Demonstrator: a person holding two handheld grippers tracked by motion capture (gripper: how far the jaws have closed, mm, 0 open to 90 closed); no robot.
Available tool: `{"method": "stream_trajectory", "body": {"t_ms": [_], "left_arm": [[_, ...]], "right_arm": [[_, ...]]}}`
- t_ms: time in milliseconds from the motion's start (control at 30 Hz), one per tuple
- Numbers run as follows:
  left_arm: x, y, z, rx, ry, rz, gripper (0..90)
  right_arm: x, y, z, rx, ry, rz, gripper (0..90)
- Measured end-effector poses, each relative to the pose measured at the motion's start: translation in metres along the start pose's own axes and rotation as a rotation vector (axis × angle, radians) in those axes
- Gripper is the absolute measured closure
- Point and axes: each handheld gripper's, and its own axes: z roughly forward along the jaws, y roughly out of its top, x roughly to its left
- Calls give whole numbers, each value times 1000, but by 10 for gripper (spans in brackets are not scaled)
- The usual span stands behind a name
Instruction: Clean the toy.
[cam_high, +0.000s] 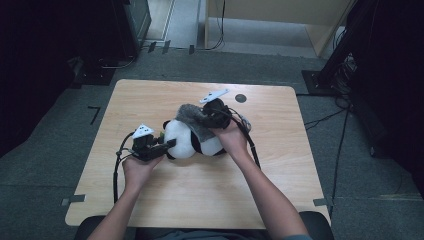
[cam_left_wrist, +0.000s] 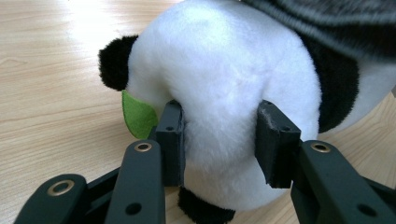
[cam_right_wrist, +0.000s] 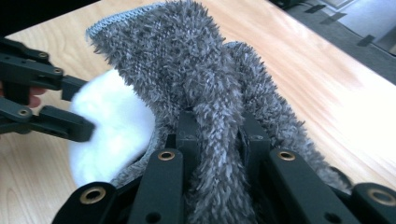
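A black-and-white panda plush (cam_high: 182, 140) lies in the middle of the wooden table (cam_high: 200, 195). My left gripper (cam_high: 171, 144) comes at it from the left. In the left gripper view its pads (cam_left_wrist: 172, 135) press into the white plush (cam_left_wrist: 219, 60), next to a green felt patch (cam_left_wrist: 137, 114). A grey fuzzy cloth (cam_high: 192, 116) lies draped over the panda's top. My right gripper (cam_high: 212, 119) is shut on a fold of that cloth (cam_right_wrist: 187, 56), which bunches between its jaws (cam_right_wrist: 218, 119). The plush's white fur (cam_right_wrist: 112, 121) shows beneath the cloth.
A small dark round mark (cam_high: 240, 98) sits near the table's far edge. Black cables (cam_high: 117, 170) trail from both grippers over the tabletop. Beyond the table are dark equipment stands (cam_high: 345, 55), floor cables and a wooden cabinet (cam_high: 280, 20).
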Motion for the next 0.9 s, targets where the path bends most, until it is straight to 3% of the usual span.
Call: {"method": "stream_trajectory", "body": {"t_ms": [433, 567, 667, 900], "left_arm": [[1, 1, 1, 7, -1, 0, 588], [2, 0, 1, 5, -5, 1, 587], [2, 0, 1, 3, -7, -3, 585], [3, -1, 1, -5, -14, -5, 580]], "right_arm": [[-42, -29, -36, -40, -79, 101, 754], [-48, -38, -40, -26, -104, 112, 756], [-51, -45, -40, -50, -79, 136, 758], [-49, -41, -42, -52, -81, 135, 757]]}}
